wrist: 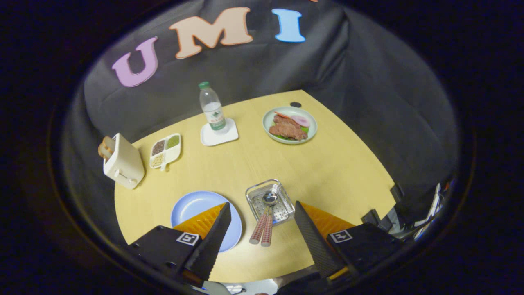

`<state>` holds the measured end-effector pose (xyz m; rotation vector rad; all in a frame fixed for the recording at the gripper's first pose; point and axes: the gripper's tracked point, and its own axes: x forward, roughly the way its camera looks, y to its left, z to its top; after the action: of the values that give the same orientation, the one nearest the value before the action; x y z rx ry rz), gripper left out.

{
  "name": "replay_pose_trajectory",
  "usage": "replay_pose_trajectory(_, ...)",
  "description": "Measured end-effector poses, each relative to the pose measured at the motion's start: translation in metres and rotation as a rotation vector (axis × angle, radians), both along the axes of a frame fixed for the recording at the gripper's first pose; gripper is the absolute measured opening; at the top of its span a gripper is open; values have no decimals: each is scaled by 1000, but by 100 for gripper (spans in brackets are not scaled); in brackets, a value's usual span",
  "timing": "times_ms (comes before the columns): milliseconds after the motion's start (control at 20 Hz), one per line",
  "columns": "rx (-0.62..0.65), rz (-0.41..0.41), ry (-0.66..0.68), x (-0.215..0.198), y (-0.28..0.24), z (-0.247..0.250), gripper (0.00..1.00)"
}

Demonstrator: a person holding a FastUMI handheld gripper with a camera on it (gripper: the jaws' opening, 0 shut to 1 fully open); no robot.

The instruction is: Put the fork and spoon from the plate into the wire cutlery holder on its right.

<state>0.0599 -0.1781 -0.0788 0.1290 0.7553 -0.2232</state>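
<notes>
The hand-held gripper hangs high over the table, wide open, holding nothing. Fork and spoon lie in the wire cutlery holder, at 12 o'clock between its fingers; the plate sits at 10 o'clock

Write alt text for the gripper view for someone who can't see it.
The open gripper hovers over a yellow table; the fork and spoon already lie in the wire cutlery holder between its fingers, checked handles sticking out, beside an empty blue plate. Beyond stand a toaster, water bottle and plate of meat.
</notes>
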Motion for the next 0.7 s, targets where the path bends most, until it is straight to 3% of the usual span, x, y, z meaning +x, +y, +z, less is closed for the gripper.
replay_pose_trajectory(200, -116, 116, -175, 3, 12, 34, 99)
replay_pose_trajectory(500, -121, 138, -529, -1, 40, 113, 99)
replay_pose_trajectory(700, -143, 139, -697, -20, 48, 152, 100)
